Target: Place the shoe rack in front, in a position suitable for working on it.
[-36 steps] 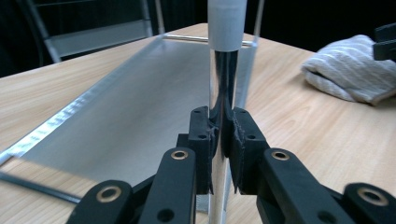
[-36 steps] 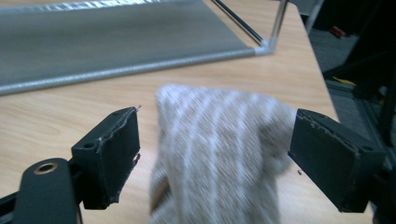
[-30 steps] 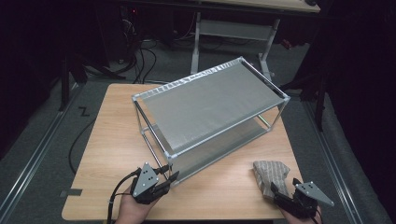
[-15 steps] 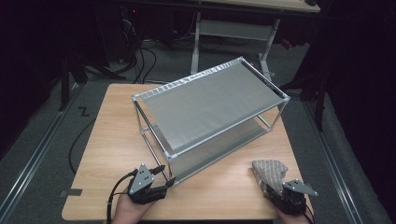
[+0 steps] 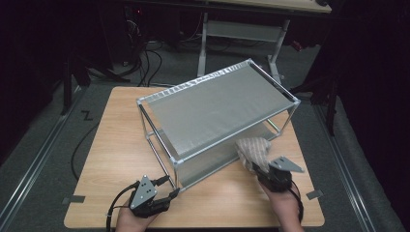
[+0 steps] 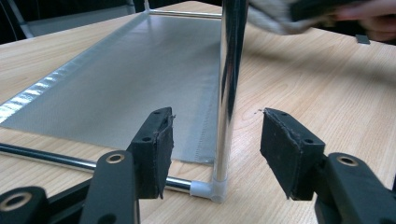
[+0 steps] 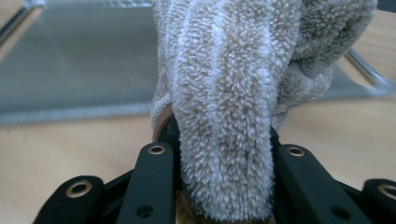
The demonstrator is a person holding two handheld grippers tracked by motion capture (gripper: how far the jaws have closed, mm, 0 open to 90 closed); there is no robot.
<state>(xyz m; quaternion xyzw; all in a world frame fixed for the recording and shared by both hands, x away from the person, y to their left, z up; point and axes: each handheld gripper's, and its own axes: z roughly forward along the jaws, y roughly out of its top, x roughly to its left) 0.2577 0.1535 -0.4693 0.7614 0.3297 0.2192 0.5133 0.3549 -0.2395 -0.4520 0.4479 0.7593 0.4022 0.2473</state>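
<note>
The wooden surface (image 5: pixel 111 159) carries a two-tier metal rack (image 5: pixel 217 104) with chrome tubes and grey fabric shelves, set at a slant across its middle. Everything below is placed against that rack.

The rack's lower shelf (image 6: pixel 116 70) lies close to the wood, and its near corner post (image 6: pixel 229 93) stands upright in a white plastic foot.

A fluffy beige towel (image 5: pixel 252 151) hangs bunched at the rack's long front side, near its right-hand end, level with the opening between the two shelves and just beside the lower shelf's edge. In the right gripper view the towel (image 7: pixel 233 107) rises out of the jaws as a thick fold, with the grey shelf behind it.

The right tool (image 5: pixel 265 171) sits just in front of the rack, behind the towel, its jaws having just been closing and now clamped on the towel's fold.

The left tool (image 5: pixel 169 193) rests low at the rack's near corner. Its jaws have just been opening and stand wide apart on either side of the corner post, both pads (image 6: pixel 161 149) clear of the tube, gripping nothing.
</note>
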